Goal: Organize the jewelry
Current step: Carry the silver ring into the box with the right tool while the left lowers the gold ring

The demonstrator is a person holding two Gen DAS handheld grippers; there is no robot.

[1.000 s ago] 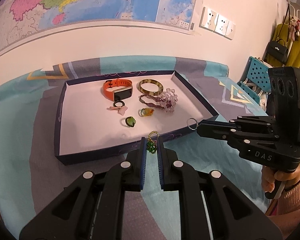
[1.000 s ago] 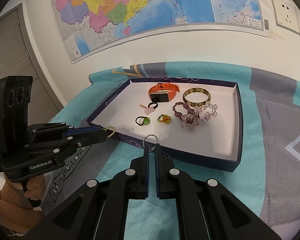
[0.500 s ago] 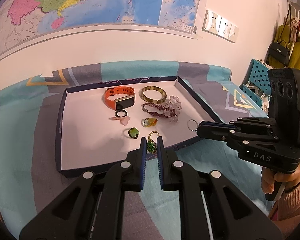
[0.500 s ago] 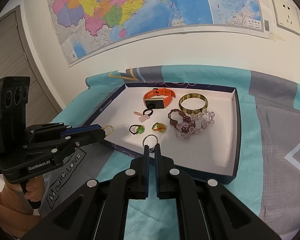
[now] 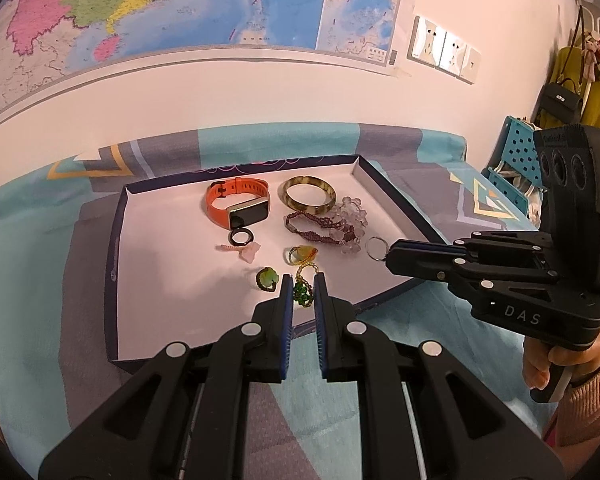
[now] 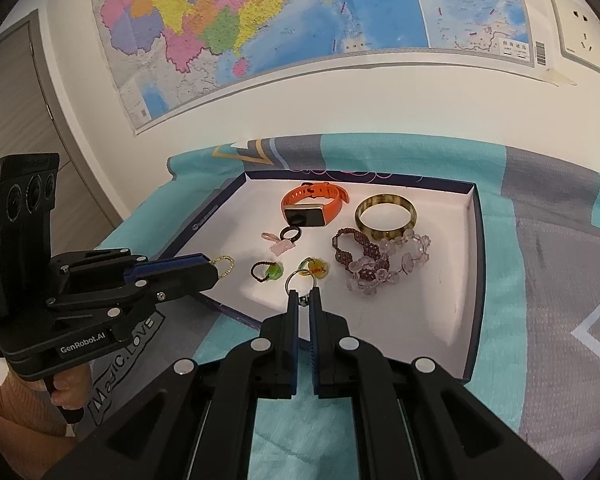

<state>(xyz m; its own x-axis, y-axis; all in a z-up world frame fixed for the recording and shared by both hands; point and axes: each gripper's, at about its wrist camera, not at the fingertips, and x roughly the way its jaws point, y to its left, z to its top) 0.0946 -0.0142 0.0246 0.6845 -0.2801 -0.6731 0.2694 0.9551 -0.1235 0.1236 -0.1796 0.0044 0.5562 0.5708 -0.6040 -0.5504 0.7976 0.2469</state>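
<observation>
I hold both tools over the near edge of the shallow tray (image 5: 118, 240), each carrying one small piece. My left gripper (image 5: 303, 294) is pinched on a green bead charm (image 5: 302, 295), its gold chain loop standing out beyond the tips. My right gripper (image 6: 304, 300) is clamped on the tail of a silver key ring (image 6: 296, 280), with the ring itself left free ahead of the tips. The orange watch (image 5: 238, 204), amber bangle (image 5: 309, 199), beaded bracelets (image 5: 326, 228) and small rings (image 5: 268, 279) lie inside the tray. I judge both pieces are held high and forward to be set down beside the small rings.
</observation>
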